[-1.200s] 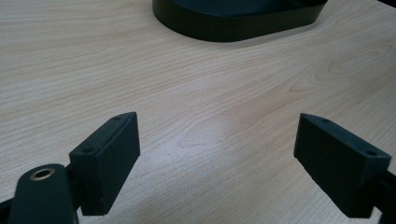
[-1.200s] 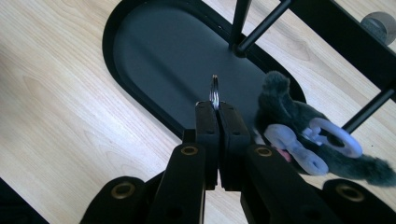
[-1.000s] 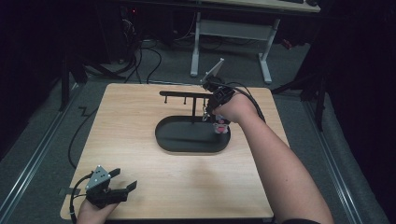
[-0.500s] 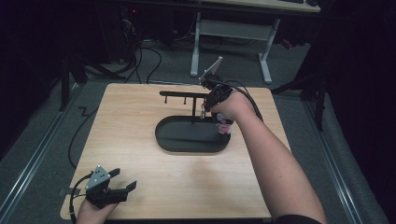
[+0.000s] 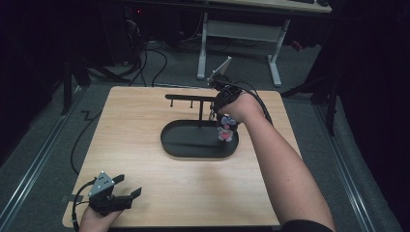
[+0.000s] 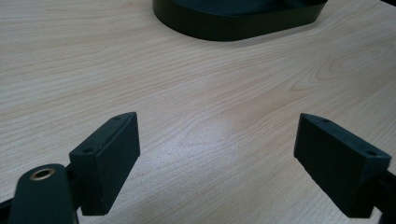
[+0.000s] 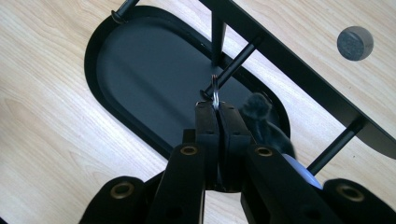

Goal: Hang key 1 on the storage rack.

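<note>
Gripping one key ring (image 7: pixel 215 95): right tool (image 7: pixel 217 106); one tray (image 7: pixel 121 70), one plush (image 5: pixel 226 130).

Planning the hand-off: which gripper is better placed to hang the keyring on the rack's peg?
The right gripper: its jaws are shut on the keyring, right at a peg. The left gripper sits open at the table's near corner.

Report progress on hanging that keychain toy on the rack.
Done: the right claw is shut on the key ring, with the plush toy dangling over the black tray. In hand: the ring sits at a rack peg. Left: hook it, release. Left claw waits open.
</note>
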Demonstrator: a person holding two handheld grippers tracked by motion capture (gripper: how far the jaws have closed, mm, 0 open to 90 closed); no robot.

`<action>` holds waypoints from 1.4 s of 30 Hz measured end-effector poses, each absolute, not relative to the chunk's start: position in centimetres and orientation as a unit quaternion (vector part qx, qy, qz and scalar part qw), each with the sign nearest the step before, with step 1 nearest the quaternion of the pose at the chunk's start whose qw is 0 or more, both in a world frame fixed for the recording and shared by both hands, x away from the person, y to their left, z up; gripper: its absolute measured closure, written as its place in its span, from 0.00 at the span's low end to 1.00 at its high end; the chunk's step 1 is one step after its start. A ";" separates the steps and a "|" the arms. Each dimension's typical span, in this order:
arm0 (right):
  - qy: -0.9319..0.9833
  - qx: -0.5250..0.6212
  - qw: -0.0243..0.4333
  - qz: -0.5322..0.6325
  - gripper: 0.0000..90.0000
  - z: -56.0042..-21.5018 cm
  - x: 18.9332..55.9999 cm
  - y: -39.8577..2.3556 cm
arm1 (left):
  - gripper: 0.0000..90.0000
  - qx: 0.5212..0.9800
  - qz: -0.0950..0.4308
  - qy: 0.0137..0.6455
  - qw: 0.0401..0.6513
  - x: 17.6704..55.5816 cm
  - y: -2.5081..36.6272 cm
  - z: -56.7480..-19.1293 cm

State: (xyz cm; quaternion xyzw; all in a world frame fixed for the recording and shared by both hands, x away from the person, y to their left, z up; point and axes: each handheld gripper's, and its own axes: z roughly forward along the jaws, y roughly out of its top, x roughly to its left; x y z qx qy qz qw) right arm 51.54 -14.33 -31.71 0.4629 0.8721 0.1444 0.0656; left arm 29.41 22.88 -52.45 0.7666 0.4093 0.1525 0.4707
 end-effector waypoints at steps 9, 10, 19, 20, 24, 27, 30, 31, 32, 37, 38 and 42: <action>0.870 0.466 0.073 0.146 0.98 -31.8 51.7 -14.4 | 0.17 0.766 0.153 0.408 0.473 29.4 22.8 -52.5; 0.870 0.466 0.076 0.145 0.98 -31.8 51.7 -14.4 | 0.17 0.766 0.152 0.408 0.473 29.4 22.8 -52.4; 0.869 0.465 0.088 0.144 0.98 -31.9 51.9 -14.4 | 0.17 0.767 0.151 0.408 0.473 29.4 22.9 -52.4; 0.870 0.462 0.092 0.146 0.98 -31.9 52.0 -14.5 | 0.17 0.766 0.151 0.408 0.473 29.4 22.9 -52.4; 0.869 0.464 0.096 0.145 0.98 -32.1 52.2 -14.3 | 0.17 0.767 0.151 0.407 0.473 29.4 22.9 -52.4; 0.866 0.468 0.098 0.146 0.95 -32.2 52.3 -14.2 | 0.17 0.766 0.151 0.407 0.473 29.4 22.9 -52.4; 0.863 0.471 0.105 0.150 0.94 -32.2 52.3 -14.3 | 0.17 0.767 0.151 0.407 0.473 29.4 22.9 -52.4; 0.865 0.467 0.109 0.152 0.93 -32.1 52.3 -14.3 | 0.17 0.767 0.151 0.407 0.473 29.4 22.9 -52.5; 0.865 0.466 0.109 0.153 0.93 -32.1 52.3 -14.3 | 0.17 0.767 0.150 0.407 0.473 29.4 22.9 -52.5; 0.863 0.467 0.112 0.158 0.91 -31.8 52.1 -14.4 | 0.17 0.767 0.151 0.407 0.473 29.4 22.8 -52.5; 0.863 0.466 0.112 0.159 0.91 -31.8 52.0 -14.4 | 0.17 0.767 0.151 0.407 0.473 29.4 22.8 -52.5; 0.860 0.472 0.106 0.160 0.90 -31.7 51.6 -14.4 | 0.17 0.767 0.150 0.408 0.472 29.4 22.9 -52.5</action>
